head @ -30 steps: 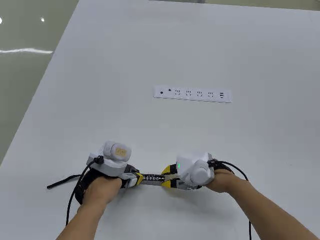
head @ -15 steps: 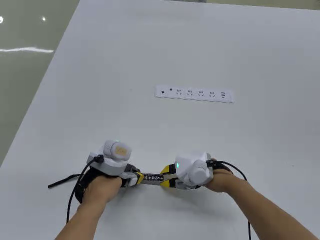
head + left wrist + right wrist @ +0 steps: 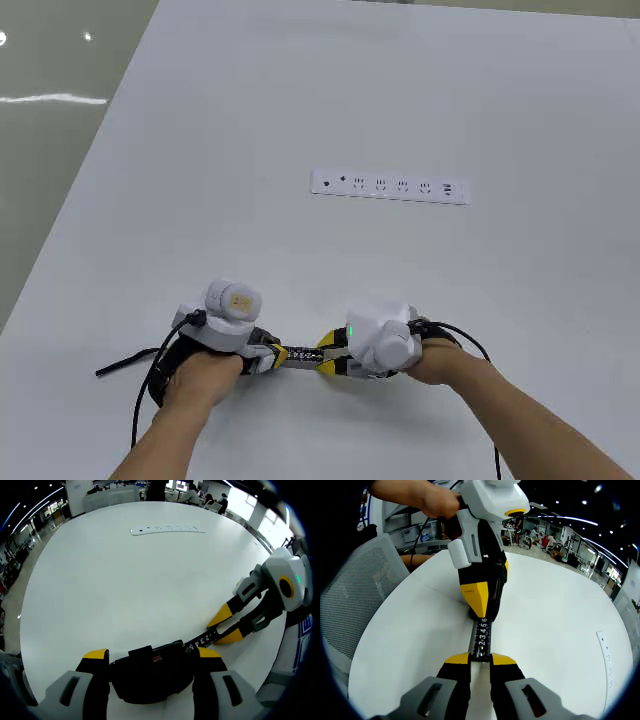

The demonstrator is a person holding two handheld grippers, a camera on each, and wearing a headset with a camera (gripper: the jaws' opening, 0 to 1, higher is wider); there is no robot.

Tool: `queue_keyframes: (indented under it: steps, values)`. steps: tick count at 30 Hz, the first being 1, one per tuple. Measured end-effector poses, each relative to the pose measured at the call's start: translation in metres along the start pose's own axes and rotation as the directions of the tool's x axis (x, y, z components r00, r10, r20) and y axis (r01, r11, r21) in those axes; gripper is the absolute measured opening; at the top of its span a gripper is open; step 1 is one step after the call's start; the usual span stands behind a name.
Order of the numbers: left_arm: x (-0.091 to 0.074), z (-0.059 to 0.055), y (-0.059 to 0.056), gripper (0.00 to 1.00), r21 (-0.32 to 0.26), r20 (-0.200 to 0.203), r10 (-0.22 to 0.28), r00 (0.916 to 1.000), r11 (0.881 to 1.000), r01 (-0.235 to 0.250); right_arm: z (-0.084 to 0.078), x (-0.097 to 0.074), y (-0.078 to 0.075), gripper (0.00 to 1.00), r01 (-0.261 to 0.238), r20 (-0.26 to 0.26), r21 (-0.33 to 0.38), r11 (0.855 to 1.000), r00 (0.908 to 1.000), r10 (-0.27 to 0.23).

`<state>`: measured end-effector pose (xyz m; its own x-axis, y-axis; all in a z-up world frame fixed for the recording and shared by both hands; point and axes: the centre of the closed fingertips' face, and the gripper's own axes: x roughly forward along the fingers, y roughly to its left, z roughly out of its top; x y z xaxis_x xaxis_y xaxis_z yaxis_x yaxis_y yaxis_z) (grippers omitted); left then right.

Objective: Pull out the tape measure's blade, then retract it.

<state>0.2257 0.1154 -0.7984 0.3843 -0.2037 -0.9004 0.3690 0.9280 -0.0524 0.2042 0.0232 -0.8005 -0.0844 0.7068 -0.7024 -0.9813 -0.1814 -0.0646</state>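
The left gripper (image 3: pixel 152 654) is clamping the boxy black tape measure (image 3: pixel 150 677) low over the smooth white table (image 3: pixel 300 100). The right gripper (image 3: pixel 480 658) is pinching the tip of the flat, numbered blade (image 3: pixel 482 632), which is spanning the short gap between them.

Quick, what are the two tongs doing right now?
Left tongs: closed on the black tape measure case.
Right tongs: closed on the tip of the black numbered tape blade.

The right gripper (image 3: pixel 480 660) pinches the tape measure's blade (image 3: pixel 482 636), which runs to the left gripper (image 3: pixel 484 597).
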Motion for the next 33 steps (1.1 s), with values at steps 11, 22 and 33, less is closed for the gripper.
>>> queue_keyframes:
  steps: [11,22,33]
  values:
    - [-0.003,0.0,-0.001,0.64,0.004,0.003,0.0,1.0,1.0,0.0,0.003,0.003,0.0,0.13,0.0,0.003,-0.003,1.0,1.0,0.0]
    - [0.002,0.0,0.003,0.64,0.002,0.005,-0.006,1.0,1.0,0.006,0.007,0.008,-0.002,0.13,0.002,0.008,-0.006,1.0,1.0,-0.002]
    - [-0.002,0.0,0.001,0.64,0.001,0.007,-0.005,1.0,1.0,0.005,0.012,0.013,-0.002,0.13,0.004,0.015,-0.007,1.0,0.9999,-0.004]
